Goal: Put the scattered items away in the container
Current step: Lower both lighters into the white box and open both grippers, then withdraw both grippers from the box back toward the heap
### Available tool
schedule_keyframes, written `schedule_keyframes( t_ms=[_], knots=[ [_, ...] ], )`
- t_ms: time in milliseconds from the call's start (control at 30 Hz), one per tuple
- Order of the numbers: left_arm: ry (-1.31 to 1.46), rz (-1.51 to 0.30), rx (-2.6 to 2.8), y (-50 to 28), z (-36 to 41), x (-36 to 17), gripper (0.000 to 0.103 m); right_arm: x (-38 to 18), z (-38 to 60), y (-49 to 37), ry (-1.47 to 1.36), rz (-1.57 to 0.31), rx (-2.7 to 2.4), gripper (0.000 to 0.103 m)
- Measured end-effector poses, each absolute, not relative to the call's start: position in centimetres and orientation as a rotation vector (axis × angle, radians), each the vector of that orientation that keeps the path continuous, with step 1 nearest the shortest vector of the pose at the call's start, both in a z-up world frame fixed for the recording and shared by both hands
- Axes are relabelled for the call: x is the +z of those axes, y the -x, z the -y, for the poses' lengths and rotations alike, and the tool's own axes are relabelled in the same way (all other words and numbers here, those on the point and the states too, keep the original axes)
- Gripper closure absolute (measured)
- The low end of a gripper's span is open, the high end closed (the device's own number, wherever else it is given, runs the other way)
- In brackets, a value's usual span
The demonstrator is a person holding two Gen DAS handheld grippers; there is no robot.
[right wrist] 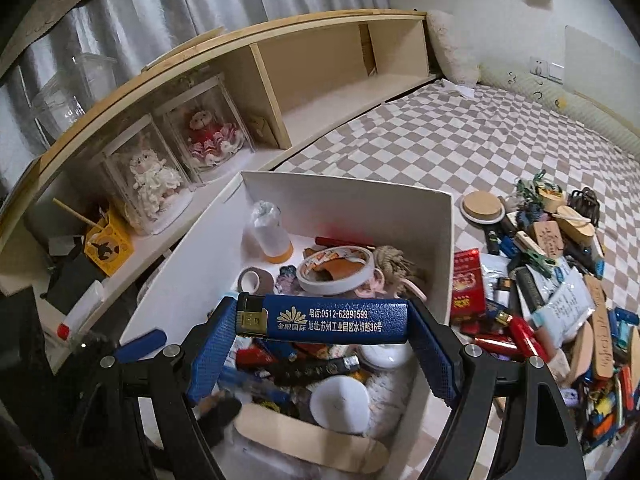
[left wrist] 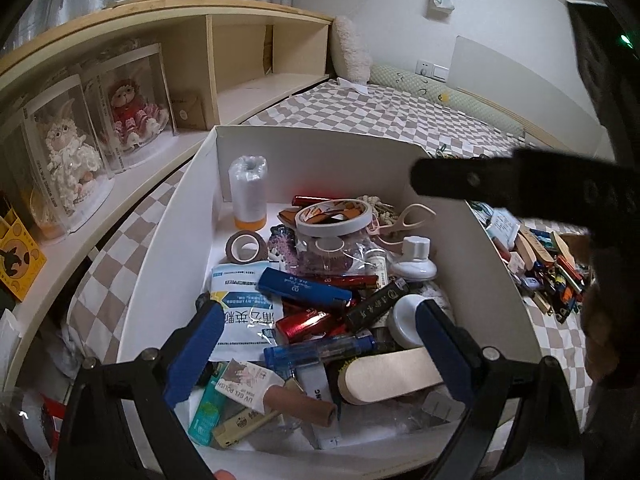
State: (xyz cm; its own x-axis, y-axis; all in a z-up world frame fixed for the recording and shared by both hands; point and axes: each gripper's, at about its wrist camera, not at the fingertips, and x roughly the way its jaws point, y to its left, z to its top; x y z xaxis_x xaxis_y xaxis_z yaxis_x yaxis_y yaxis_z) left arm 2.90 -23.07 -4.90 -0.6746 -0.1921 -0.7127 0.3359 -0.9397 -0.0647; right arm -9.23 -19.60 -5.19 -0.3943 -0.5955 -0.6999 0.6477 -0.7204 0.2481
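Observation:
A white box [left wrist: 472,232] [right wrist: 424,236] on the checkered bed holds many small items: tape rolls, lighters, a wooden brush, a white jar. My left gripper [left wrist: 320,336] is open and empty, just above the box's near end. My right gripper [right wrist: 322,320] is shut on a blue lighter [right wrist: 324,320] with gold print, held crosswise above the box. The right gripper's dark arm [left wrist: 520,188] crosses the left wrist view above the box's right wall. A pile of scattered items [right wrist: 560,300] lies on the bed right of the box.
A wooden shelf [right wrist: 320,80] with two boxed dolls [right wrist: 180,156] runs along the left. A yellow carton [right wrist: 106,248] stands on the ledge. A red packet [right wrist: 468,284] leans on the box's right wall. Pillows [right wrist: 456,48] lie at the bed's far end.

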Motion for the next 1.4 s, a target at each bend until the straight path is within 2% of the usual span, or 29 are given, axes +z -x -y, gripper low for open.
schedule_keyframes(
  t_ms=[100,133,167,833,1400],
  knots=[
    [-1.081,-0.281,-2.619,-3.0,23.1,-4.9,0.006,-5.3,20.0,9.6,-1.044,-0.078,-2.147,0.019],
    [-1.08,-0.282,-2.618,-3.0,23.1,-4.9,0.006,-5.5,20.0,9.7,-1.046,-0.074,-2.161,0.005],
    [-1.08,-0.282,-2.619,-3.0,23.1,-4.9,0.006,-5.5,19.9,9.8,-1.041,-0.067,-2.178,0.0],
    [-1.046,-0.294,-2.636,-3.8,22.4,-3.7,0.006,-4.5,16.2,8.6,-1.044,-0.039,-2.2,0.0],
    [-0.96,-0.308,-2.681,-5.3,20.8,-1.2,0.006,-2.3,10.4,4.9,-0.884,-0.065,-2.372,0.0]
  ],
)
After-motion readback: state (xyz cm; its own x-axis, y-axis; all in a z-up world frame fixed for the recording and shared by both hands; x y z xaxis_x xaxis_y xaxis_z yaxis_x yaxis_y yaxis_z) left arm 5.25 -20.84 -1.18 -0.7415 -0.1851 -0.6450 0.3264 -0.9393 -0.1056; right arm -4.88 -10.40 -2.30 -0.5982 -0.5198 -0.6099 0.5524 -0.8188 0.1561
